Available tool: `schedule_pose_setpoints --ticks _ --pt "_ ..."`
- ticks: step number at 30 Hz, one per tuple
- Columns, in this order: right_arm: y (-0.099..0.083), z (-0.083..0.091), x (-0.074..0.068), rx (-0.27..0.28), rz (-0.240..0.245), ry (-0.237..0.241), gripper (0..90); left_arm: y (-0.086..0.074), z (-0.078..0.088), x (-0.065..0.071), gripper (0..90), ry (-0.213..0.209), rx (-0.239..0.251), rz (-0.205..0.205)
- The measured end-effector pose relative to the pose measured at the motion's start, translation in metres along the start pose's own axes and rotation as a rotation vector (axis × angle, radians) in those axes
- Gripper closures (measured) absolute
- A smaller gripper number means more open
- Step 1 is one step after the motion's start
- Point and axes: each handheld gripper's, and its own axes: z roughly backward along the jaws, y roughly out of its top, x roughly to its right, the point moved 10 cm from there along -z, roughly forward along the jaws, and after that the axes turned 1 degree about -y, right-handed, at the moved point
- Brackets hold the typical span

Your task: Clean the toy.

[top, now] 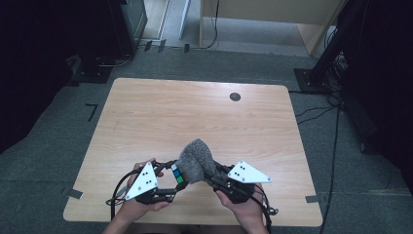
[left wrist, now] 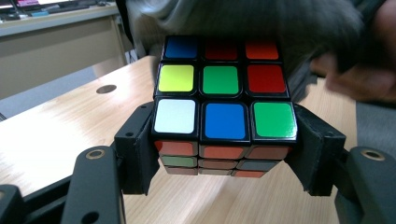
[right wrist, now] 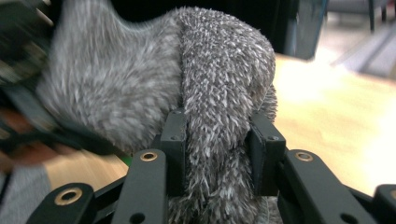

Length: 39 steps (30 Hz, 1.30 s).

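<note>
- Near the front edge of the table point(top: 146, 112), the left gripper point(left wrist: 224, 140) holds a puzzle cube point(left wrist: 224, 88) squeezed between its jaws, lifted just above the wood.
- In the middle, a fuzzy grey cloth point(top: 196, 160) drapes over the cube's far side, touching it; the near faces are bare.
- On the right, the right gripper point(right wrist: 219, 144) pinches a fold of that cloth firmly.
- Judging by this, the wiping or covering of the cube is under way; most faces look uncovered, so much remains.
</note>
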Motion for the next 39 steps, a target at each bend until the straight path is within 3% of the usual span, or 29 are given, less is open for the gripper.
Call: schedule_pose_setpoints --ticks 2,3,5,7,9,13,15,22,26,28,29,30,31,34,36,39 --pt "-0.008 -0.001 0.014 -0.022 -0.010 -0.053 65.2 0.006 0.004 -0.003 34.6 -0.012 0.041 0.039" --pt "-0.008 0.000 0.017 -0.013 -0.033 -0.054 65.3 0.008 0.006 -0.005 34.6 -0.017 0.058 0.059" --pt "-0.004 0.002 0.014 0.014 -0.067 -0.017 65.3 0.010 0.008 -0.006 34.6 -0.027 0.075 0.084" --pt "-0.003 0.000 0.004 0.021 -0.052 0.029 65.4 0.012 0.009 -0.007 34.6 -0.038 0.098 0.119" --pt "-0.005 -0.004 -0.005 0.025 -0.057 0.044 66.2 0.012 0.009 -0.008 34.5 -0.040 0.109 0.140" --pt "-0.011 -0.009 -0.008 0.025 -0.157 0.099 66.2 0.012 0.010 -0.011 34.4 -0.035 0.126 0.174" --pt "-0.017 -0.013 -0.010 0.003 -0.182 0.114 66.1 0.013 0.009 -0.011 34.5 -0.026 0.131 0.174" --pt "-0.032 -0.026 -0.037 -0.057 -0.149 0.189 66.0 0.016 0.010 -0.008 34.5 -0.049 0.149 0.194" --pt "-0.040 -0.031 -0.043 -0.092 -0.138 0.222 65.8 0.016 0.009 -0.009 34.5 -0.049 0.149 0.202" --pt "-0.042 -0.032 -0.041 -0.107 -0.130 0.220 65.7 0.017 0.010 -0.009 34.5 -0.051 0.149 0.202" --pt "-0.040 -0.031 -0.037 -0.101 -0.123 0.203 65.7 0.017 0.011 -0.010 34.5 -0.052 0.150 0.203" --pt "-0.033 -0.026 -0.026 -0.061 -0.124 0.165 65.7 0.017 0.011 -0.010 34.5 -0.058 0.152 0.203" --pt "-0.033 -0.026 -0.026 -0.061 -0.124 0.165 65.7 0.017 0.011 -0.010 34.5 -0.058 0.152 0.203" --pt "-0.015 -0.012 -0.005 0.059 -0.217 0.103 65.8 0.016 0.009 -0.008 34.5 -0.070 0.143 0.205" --pt "-0.016 -0.012 -0.010 0.048 -0.180 0.108 65.9 0.015 0.006 -0.005 34.5 -0.078 0.140 0.206" --pt "-0.023 -0.018 -0.019 0.012 -0.187 0.139 65.9 0.016 0.005 -0.003 34.5 -0.083 0.141 0.205"
